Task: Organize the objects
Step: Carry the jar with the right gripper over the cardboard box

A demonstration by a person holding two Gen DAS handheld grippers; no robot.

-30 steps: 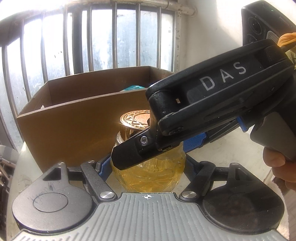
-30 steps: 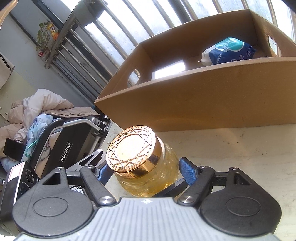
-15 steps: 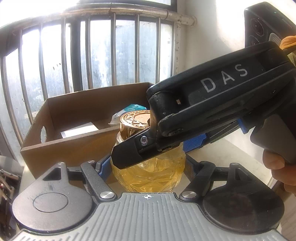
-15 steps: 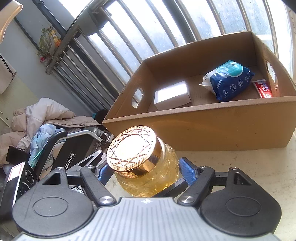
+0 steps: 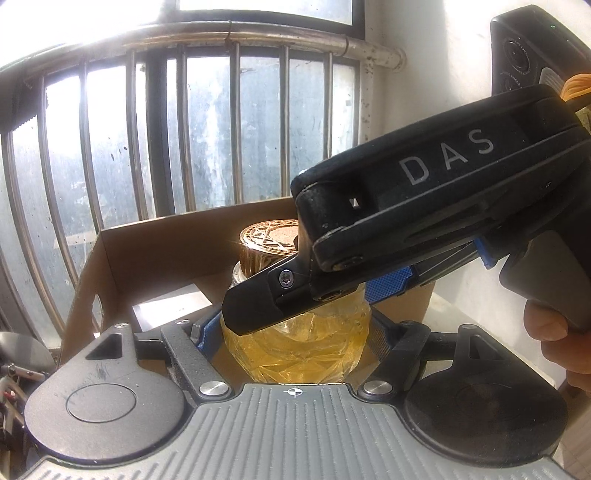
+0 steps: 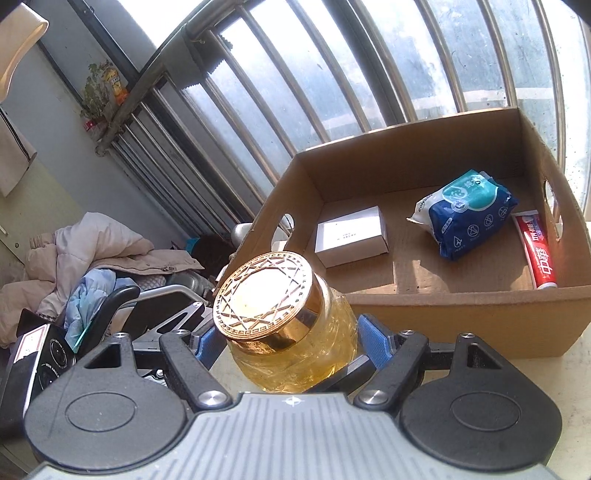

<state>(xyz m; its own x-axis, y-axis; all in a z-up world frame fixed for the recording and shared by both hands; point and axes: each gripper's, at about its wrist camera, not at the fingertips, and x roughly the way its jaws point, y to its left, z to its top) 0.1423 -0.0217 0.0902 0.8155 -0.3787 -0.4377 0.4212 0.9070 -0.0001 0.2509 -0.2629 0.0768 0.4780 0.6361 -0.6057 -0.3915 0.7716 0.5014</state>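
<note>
Jar: the glass jar (image 6: 295, 347) with bumpy yellow sides and a shiny gold lid (image 6: 264, 295) is up in the air, just in front of the cardboard box (image 6: 461, 317).
Jaws: the left gripper (image 5: 295, 332) and the right gripper (image 6: 291, 343) both squeeze the jar.
Do it well: I think both should lift together, clear the box wall, and keep the smooth glass level.
In the box: a white carton (image 6: 351, 236), a soft blue pack (image 6: 469, 214), a red tube (image 6: 537, 254).

Barred window in strong daylight, clutter at one side

A window (image 6: 369, 74) with grimy panes is guarded by vertical metal bars (image 5: 184, 129) under a horizontal rail (image 5: 258, 35); bright sun is let through. A white wall (image 5: 443, 74) is seen right of it. A pale, speckled worktop (image 6: 576, 373) is lit. Heaped clothing (image 6: 92, 254) and a small plant (image 6: 101, 86) by the grey wall are seen to the left.
</note>
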